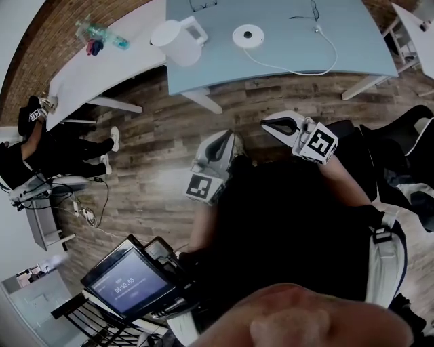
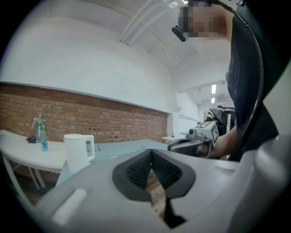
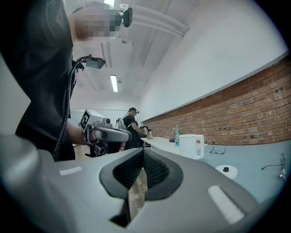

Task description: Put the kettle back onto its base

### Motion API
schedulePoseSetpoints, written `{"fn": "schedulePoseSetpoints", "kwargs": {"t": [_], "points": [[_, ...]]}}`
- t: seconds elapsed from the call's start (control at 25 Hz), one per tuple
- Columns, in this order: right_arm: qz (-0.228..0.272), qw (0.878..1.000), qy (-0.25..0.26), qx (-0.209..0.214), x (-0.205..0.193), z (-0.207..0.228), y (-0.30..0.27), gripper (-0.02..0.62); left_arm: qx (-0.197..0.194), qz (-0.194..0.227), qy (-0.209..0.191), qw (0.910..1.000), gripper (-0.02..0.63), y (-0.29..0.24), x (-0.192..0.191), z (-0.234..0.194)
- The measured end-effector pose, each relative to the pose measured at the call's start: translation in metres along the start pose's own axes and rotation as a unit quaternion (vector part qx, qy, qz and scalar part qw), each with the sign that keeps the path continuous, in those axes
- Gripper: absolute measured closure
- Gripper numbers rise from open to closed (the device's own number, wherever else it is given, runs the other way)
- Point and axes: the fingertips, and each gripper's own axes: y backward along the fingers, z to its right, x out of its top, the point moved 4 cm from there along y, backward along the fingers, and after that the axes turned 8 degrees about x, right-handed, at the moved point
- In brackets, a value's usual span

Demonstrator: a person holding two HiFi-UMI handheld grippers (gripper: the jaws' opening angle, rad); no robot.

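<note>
The white kettle (image 1: 178, 41) stands upright on the light-blue table (image 1: 352, 47), its handle towards the round white base (image 1: 247, 35) a little to its right. A white cord runs off the base. Both grippers hang over the wooden floor, well short of the table. My left gripper (image 1: 229, 137) is shut and empty; its own view shows the pads meeting at the left gripper (image 2: 151, 154) and the kettle (image 2: 77, 152) far off. My right gripper (image 1: 268, 123) is also shut with nothing in it. From the right gripper (image 3: 143, 152), the kettle (image 3: 192, 145) and base (image 3: 227, 170) lie ahead.
A white table (image 1: 102, 74) at the left carries a bottle (image 1: 102, 32). A person (image 1: 27, 135) sits at its end. Glasses (image 1: 203, 5) and a cable (image 1: 305, 66) lie on the blue table. A screen (image 1: 129, 281) is near my left; a dark chair (image 1: 407, 156) at the right.
</note>
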Motion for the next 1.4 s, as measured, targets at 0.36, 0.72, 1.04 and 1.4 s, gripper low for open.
{"fn": "schedulePoseSetpoints", "kwargs": {"t": [0.36, 0.72, 1.04, 1.4], "points": [[0.002, 1.0, -0.002, 0.008, -0.003, 0.003, -0.007, 0.592, 0.009, -0.011, 0.001, 0.9999, 0.604, 0.0, 0.005, -0.004], [0.002, 1.0, -0.003, 0.012, -0.002, 0.016, -0.026, 0.592, 0.008, 0.009, 0.0, 0.9999, 0.604, -0.003, -0.002, -0.026], [-0.006, 1.0, -0.008, 0.014, -0.005, 0.033, -0.045, 0.592, 0.009, 0.0, 0.014, 0.9999, 0.604, -0.013, -0.011, -0.052], [-0.019, 1.0, -0.012, 0.013, -0.001, 0.078, -0.088, 0.592, -0.006, -0.004, 0.047, 0.9989, 0.604, -0.043, 0.004, -0.107]]}}
